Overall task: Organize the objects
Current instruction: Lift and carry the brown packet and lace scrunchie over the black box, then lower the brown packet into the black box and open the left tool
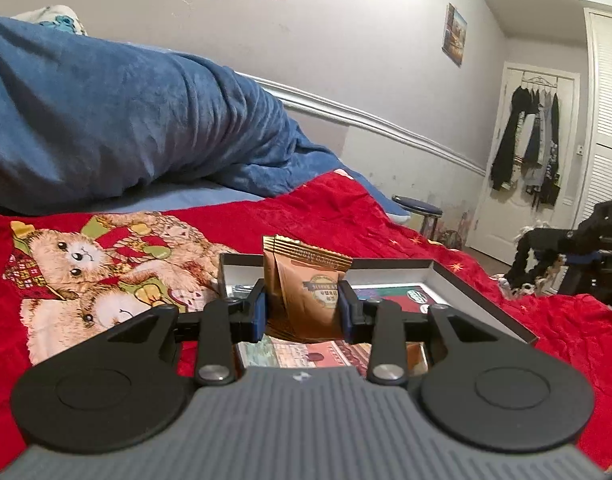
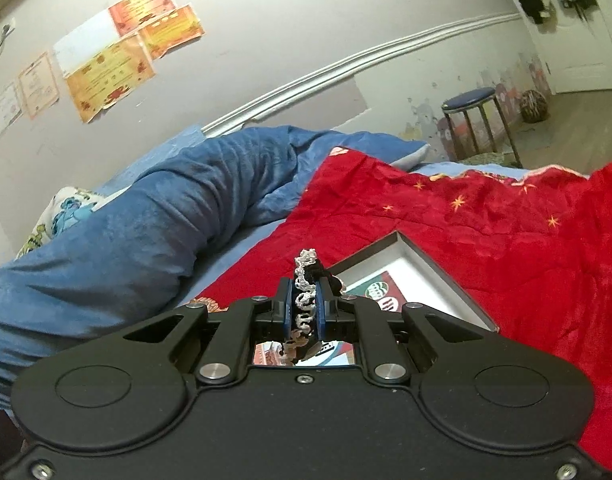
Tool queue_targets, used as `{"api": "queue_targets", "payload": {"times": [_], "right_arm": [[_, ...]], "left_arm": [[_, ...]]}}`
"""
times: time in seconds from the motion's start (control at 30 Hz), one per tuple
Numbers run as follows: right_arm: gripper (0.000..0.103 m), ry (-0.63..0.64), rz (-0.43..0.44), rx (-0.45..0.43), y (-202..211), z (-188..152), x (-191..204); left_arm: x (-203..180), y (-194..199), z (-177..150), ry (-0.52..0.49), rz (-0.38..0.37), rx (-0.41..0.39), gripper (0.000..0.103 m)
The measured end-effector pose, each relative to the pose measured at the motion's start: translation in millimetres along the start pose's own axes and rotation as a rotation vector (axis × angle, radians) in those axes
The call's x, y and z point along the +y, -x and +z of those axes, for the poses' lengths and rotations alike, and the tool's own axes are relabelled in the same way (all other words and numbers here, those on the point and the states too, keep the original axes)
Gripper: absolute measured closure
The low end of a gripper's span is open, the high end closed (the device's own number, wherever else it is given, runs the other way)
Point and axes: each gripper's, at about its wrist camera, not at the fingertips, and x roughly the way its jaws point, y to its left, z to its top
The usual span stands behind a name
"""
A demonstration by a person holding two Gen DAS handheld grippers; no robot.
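My left gripper (image 1: 303,300) is shut on a small stack of brown snack packets (image 1: 306,280), held upright between its blue pads. Just behind and below them lies an open shallow box (image 1: 478,298) with white walls and colourful printed items inside. My right gripper (image 2: 304,300) is shut on a black-and-white crocheted piece (image 2: 303,280) that sticks up past the fingertips and hangs down beneath them. It hovers over the box's far corner (image 2: 438,276). In the left wrist view the crocheted piece (image 1: 530,272) dangles to the right of the box.
The box rests on a red blanket (image 1: 306,216) with a teddy bear print (image 1: 77,256). A rolled blue blanket (image 1: 125,120) lies along the wall. Beyond the bed stand a blue-topped stool (image 2: 472,98) and a door hung with clothes (image 1: 530,140).
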Motion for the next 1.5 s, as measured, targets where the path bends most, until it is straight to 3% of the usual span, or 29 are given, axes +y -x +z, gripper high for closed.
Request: {"api": "queue_targets", "payload": {"times": [0.53, 0.9, 1.5], "right_arm": [[0.091, 0.009, -0.035, 0.08, -47.8, -39.0, -15.2], [0.091, 0.014, -0.061, 0.007, -54.7, -75.4, -22.2], [0.091, 0.063, -0.07, -0.043, -54.7, -91.4, -21.5]], "left_arm": [[-11.8, -16.1, -14.7, -0.058, -0.045, 0.091, 0.064], [-10.2, -31.1, -18.7, -0.082, 0.022, 0.153, 0.064], [-8.4, -34.4, -18.2, -0.097, 0.005, 0.175, 0.064]]}}
